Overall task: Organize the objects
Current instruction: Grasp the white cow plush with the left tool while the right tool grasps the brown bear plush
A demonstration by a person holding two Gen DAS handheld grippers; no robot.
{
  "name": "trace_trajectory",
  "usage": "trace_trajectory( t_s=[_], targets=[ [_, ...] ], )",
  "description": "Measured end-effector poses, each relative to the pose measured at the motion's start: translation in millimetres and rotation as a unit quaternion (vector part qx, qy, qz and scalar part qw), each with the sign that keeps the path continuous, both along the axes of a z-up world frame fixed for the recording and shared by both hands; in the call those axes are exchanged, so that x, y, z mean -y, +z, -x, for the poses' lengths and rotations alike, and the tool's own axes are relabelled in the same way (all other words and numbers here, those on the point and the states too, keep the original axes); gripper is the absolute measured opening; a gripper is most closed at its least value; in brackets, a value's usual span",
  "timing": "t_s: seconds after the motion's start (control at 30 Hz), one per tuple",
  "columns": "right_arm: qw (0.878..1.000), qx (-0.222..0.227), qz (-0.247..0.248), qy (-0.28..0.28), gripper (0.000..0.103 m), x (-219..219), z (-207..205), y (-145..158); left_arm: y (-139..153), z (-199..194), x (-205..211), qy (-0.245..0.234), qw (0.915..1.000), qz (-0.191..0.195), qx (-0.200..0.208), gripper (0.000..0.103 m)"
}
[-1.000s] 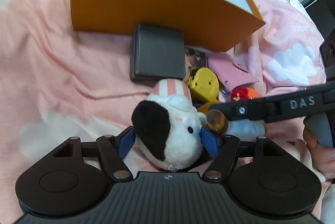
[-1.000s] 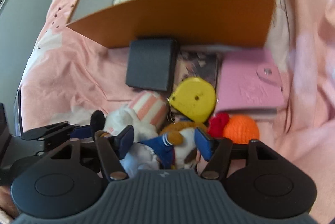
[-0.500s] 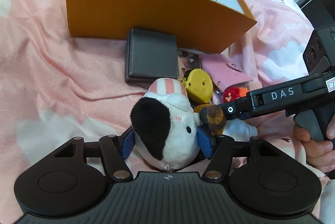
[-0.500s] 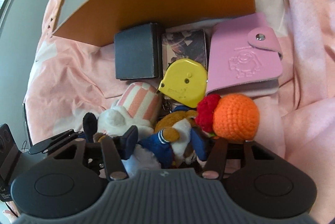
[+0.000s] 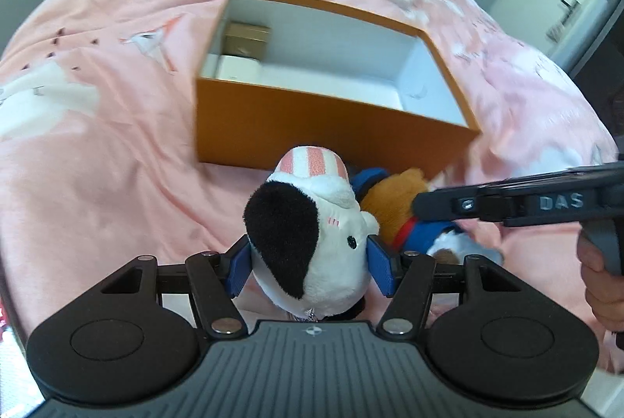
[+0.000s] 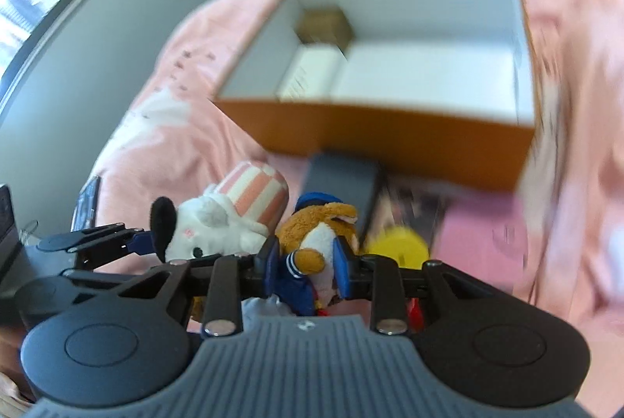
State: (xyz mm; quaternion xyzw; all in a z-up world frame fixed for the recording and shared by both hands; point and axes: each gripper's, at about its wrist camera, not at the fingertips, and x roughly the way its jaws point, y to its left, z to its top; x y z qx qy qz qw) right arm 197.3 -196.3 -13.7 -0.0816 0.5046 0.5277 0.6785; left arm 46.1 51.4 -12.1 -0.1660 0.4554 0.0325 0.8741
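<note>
My left gripper (image 5: pixel 308 267) is shut on a white plush dog (image 5: pixel 312 242) with a black ear and a pink-striped cap, held above the pink bedspread. My right gripper (image 6: pixel 306 269) is shut on a brown plush (image 6: pixel 318 242) in a blue sailor outfit, lifted beside the dog (image 6: pixel 222 219). The brown plush (image 5: pixel 394 201) also shows in the left wrist view, under the right gripper's black body. An open orange box (image 5: pixel 331 129) with a white inside lies ahead of both; it also shows in the right wrist view (image 6: pixel 390 129).
Inside the box, at its left end, are a small brown box (image 5: pixel 245 39) and a white box (image 5: pixel 238 68). Below the box on the bed lie a dark grey box (image 6: pixel 343 180), a yellow tape measure (image 6: pixel 397 252) and a pink wallet (image 6: pixel 487 234).
Both grippers have risen off the bed with their plush toys and moved toward the orange box, whose inside now shows. The tape measure, wallet and orange ball stay below.
</note>
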Motion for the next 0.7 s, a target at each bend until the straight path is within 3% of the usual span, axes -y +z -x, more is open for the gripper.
trace_trajectory(
  t_s=[0.17,0.27,0.37,0.47,0.6,0.7],
  targets=[
    [0.996,0.079,-0.023,0.029,0.031,-18,4,0,-19,-14,-11,0.038,0.999,0.012,-0.02,0.07],
    [0.994,0.103,0.001,0.028,0.031,-32,3,-18,-38,-21,-11,0.039,0.998,0.007,-0.048,0.07],
    [0.995,0.091,0.014,0.029,0.031,-30,0,-29,-51,-22,-13,0.035,0.9965,0.016,-0.074,0.071],
    [0.997,0.065,0.045,0.018,0.031,-25,-5,-40,-51,-23,-18,0.039,0.9961,0.029,-0.073,0.073],
    [0.999,0.031,0.043,0.01,0.031,-14,-9,-47,-49,-23,-19,0.023,0.9963,0.032,-0.077,0.078],
    [0.999,0.015,0.048,0.004,0.038,-13,-10,-50,-43,-22,-21,0.014,0.9961,0.04,-0.078,0.079]
  ],
)
